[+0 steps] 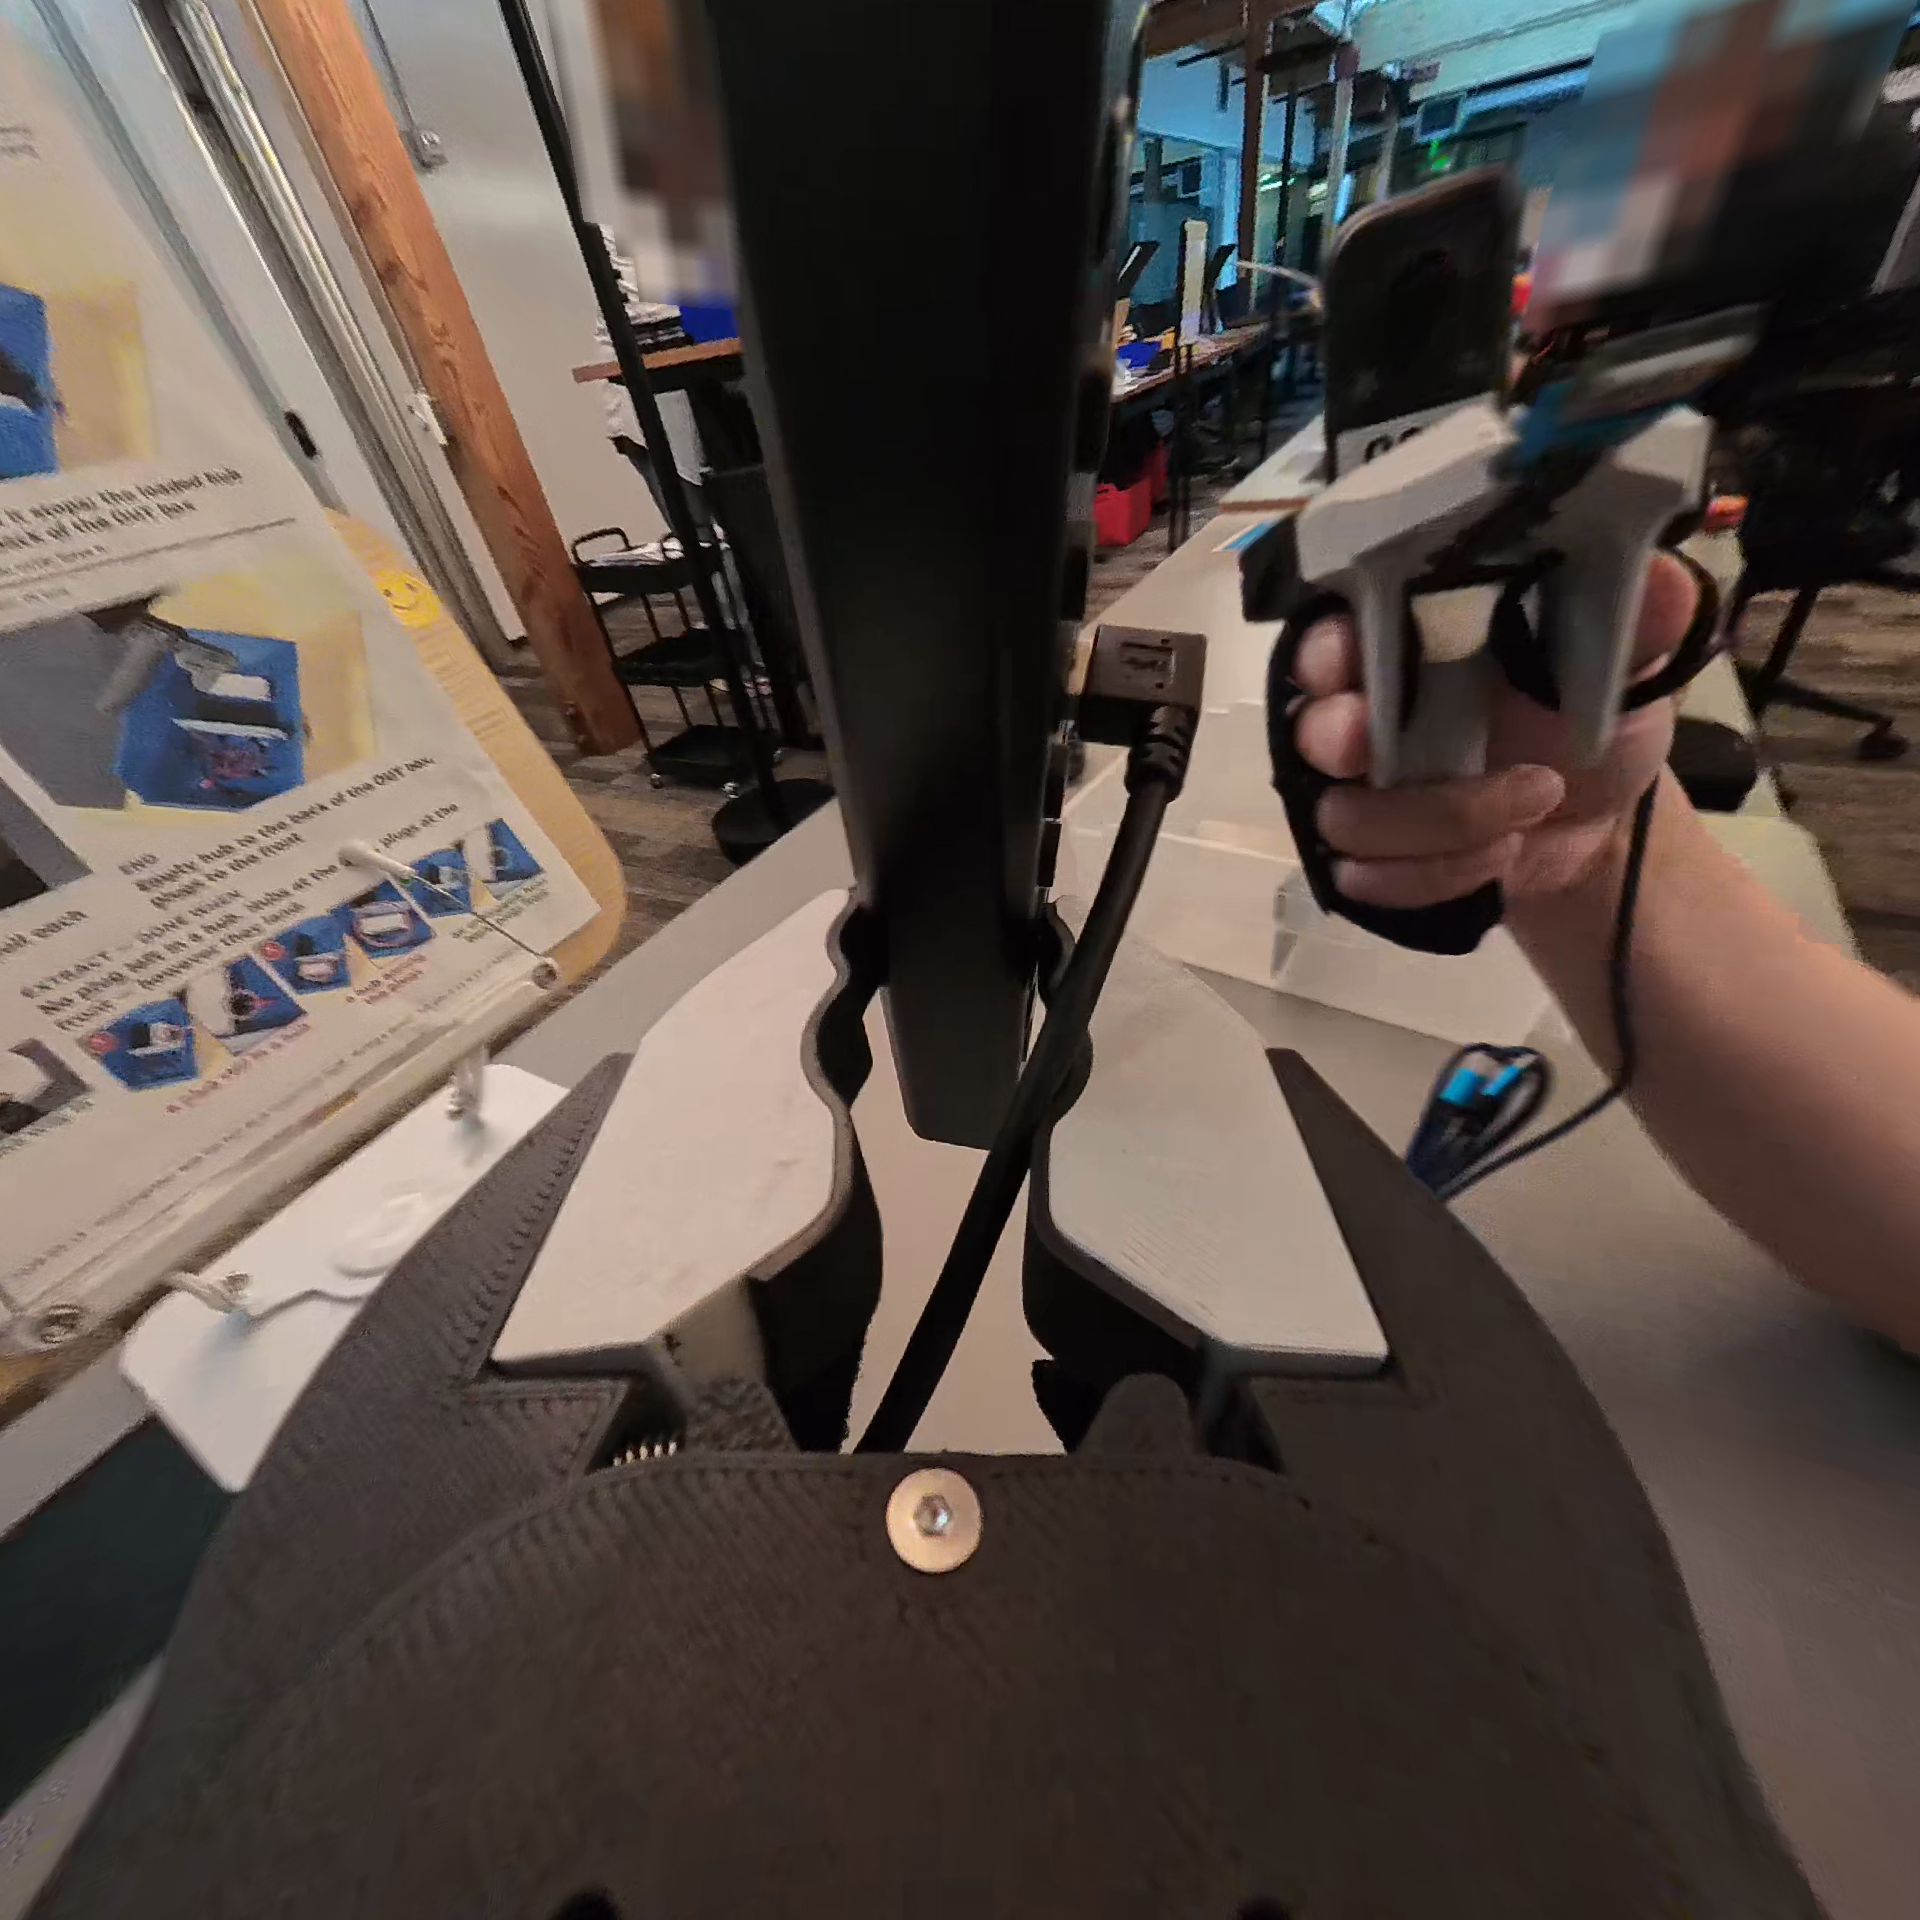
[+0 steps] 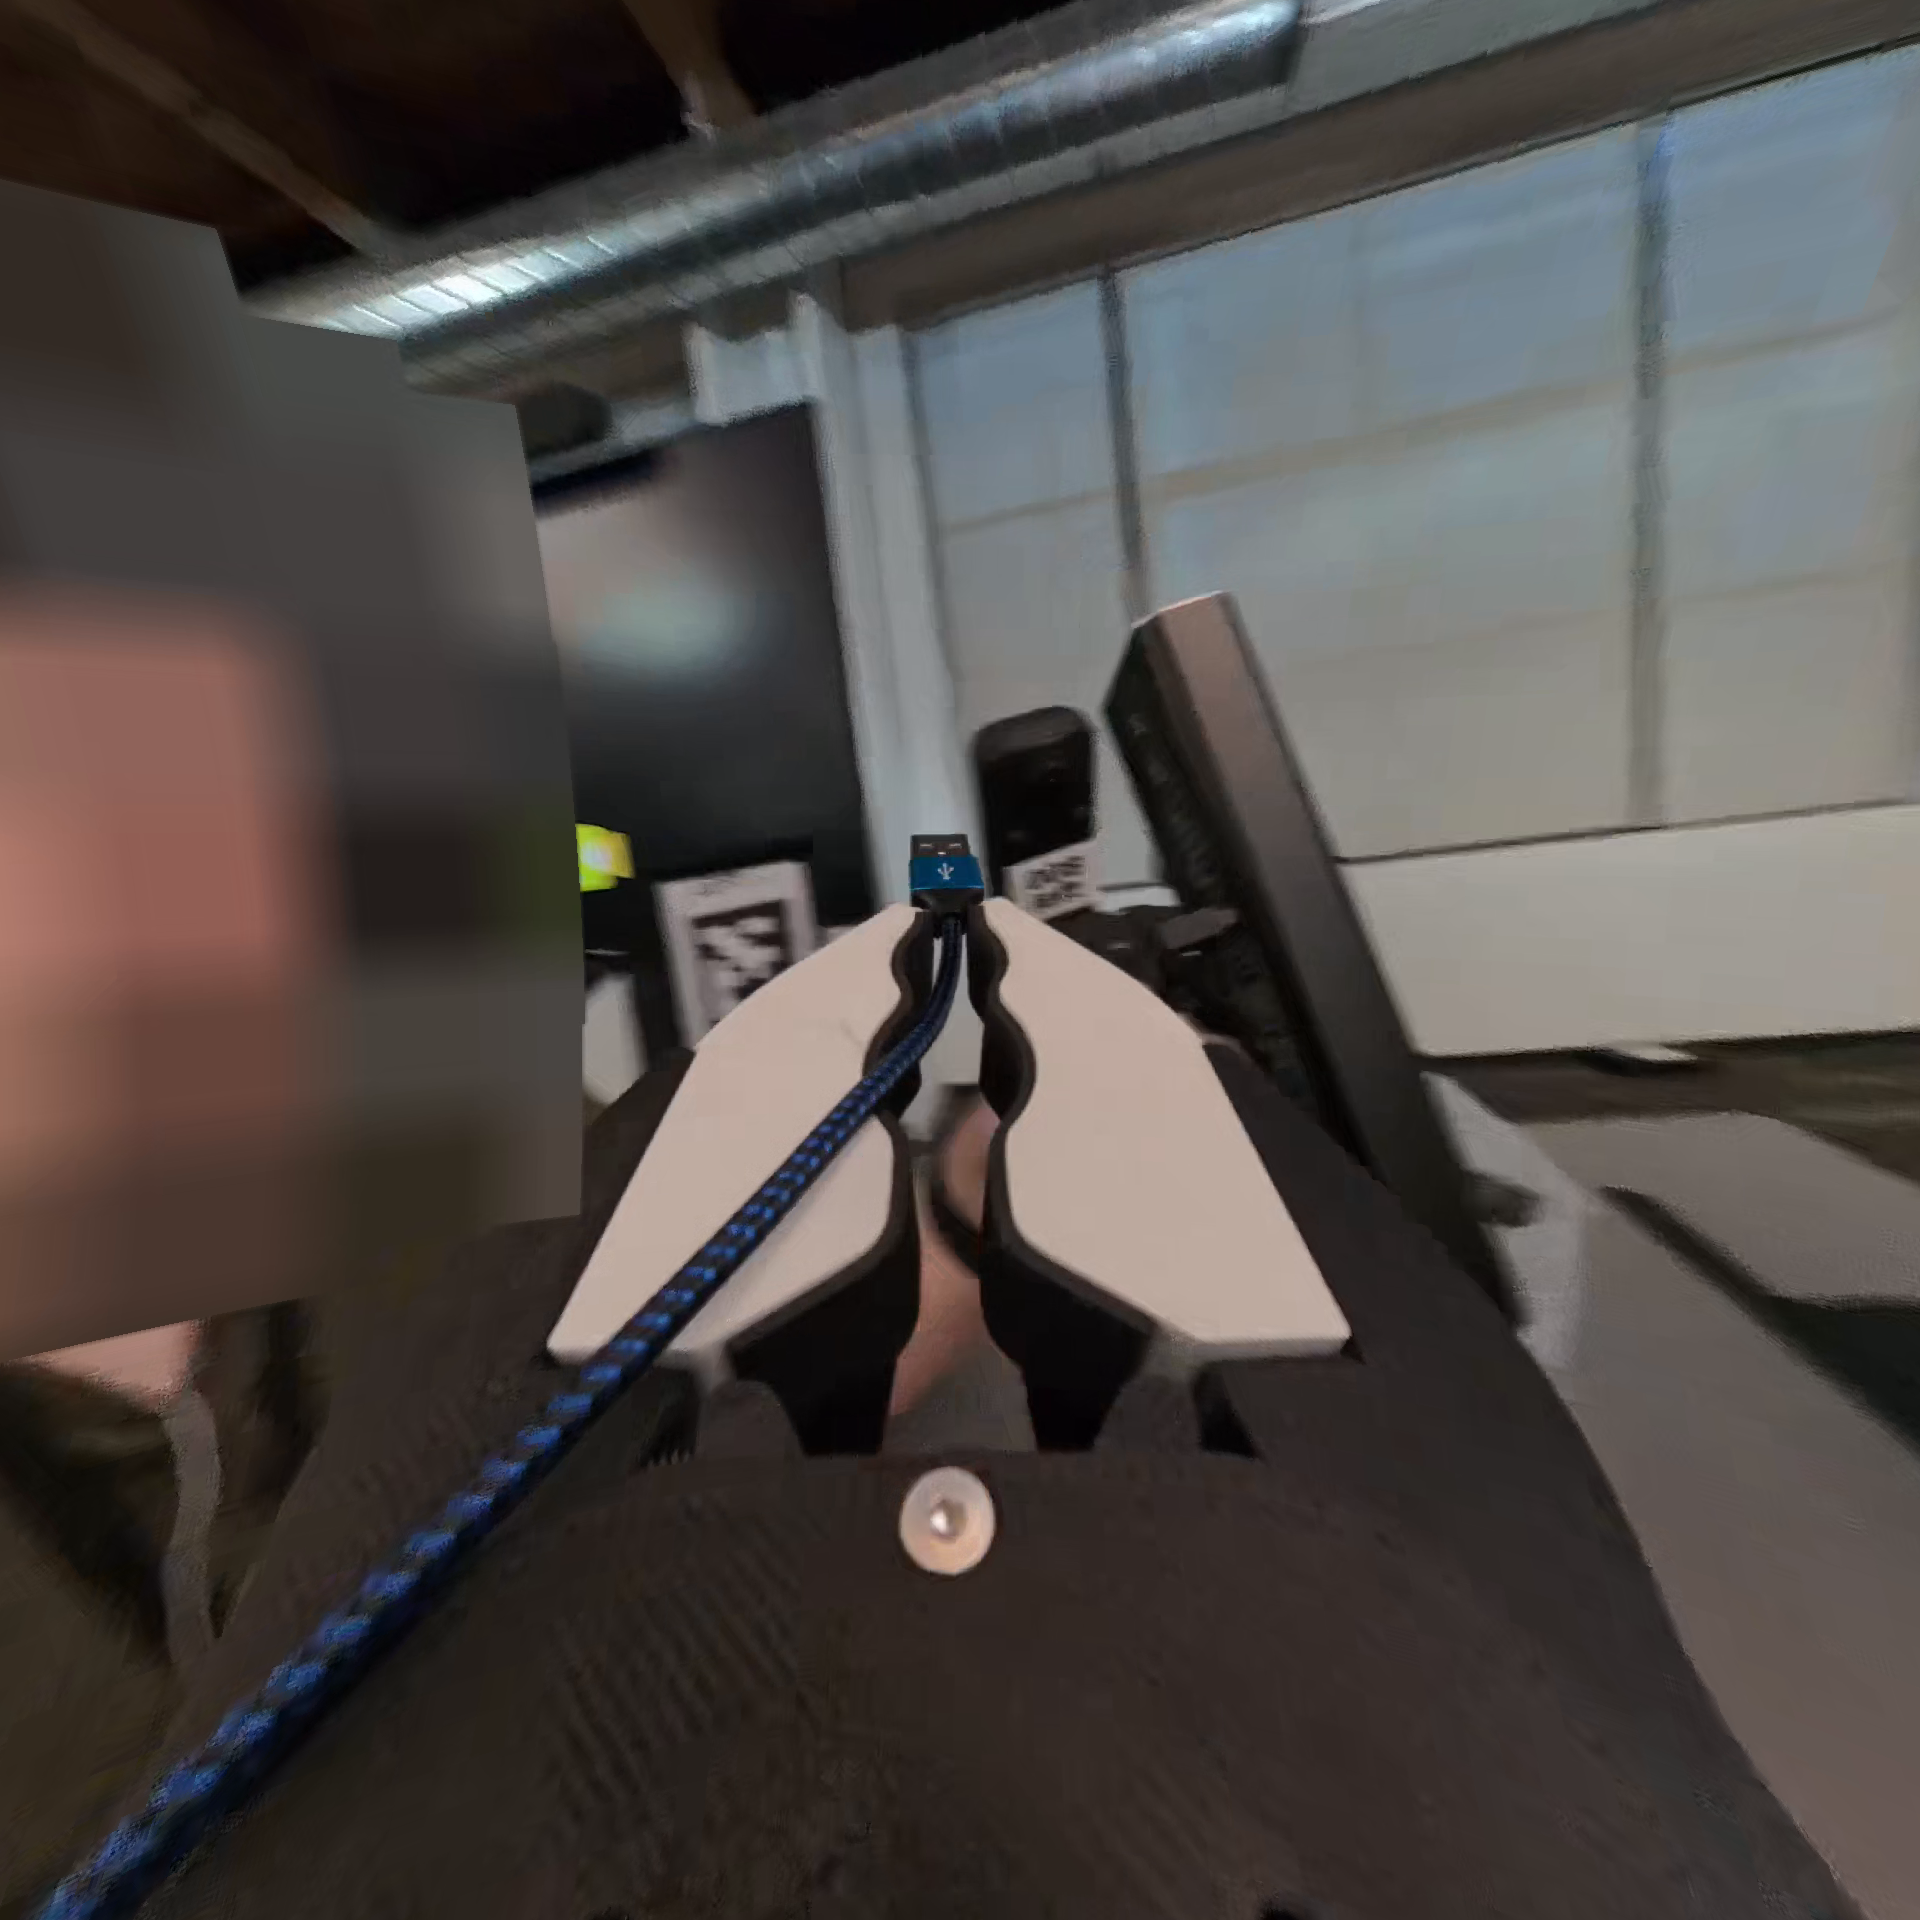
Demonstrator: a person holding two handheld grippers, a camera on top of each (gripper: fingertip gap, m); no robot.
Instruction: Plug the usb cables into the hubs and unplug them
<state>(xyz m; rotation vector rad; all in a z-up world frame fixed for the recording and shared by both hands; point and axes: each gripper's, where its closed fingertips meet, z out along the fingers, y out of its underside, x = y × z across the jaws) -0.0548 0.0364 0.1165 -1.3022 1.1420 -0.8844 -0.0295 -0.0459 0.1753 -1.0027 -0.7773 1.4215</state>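
Claws number two: left claw (image 1: 948,940) clamps one hub (image 1: 914,468), right claw (image 2: 943,914) pinches one blue cable (image 2: 727,1226).

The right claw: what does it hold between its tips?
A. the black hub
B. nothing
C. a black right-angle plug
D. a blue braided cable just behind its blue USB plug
D: the right claw is shut on the blue braided cable, with the blue USB plug sticking out past its tips.

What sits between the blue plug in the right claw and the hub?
Nothing visible. The blue plug, pinched in the right claw, has open air toward the black hub held upright in the left claw. The black cable's plug already sits on the hub's side.
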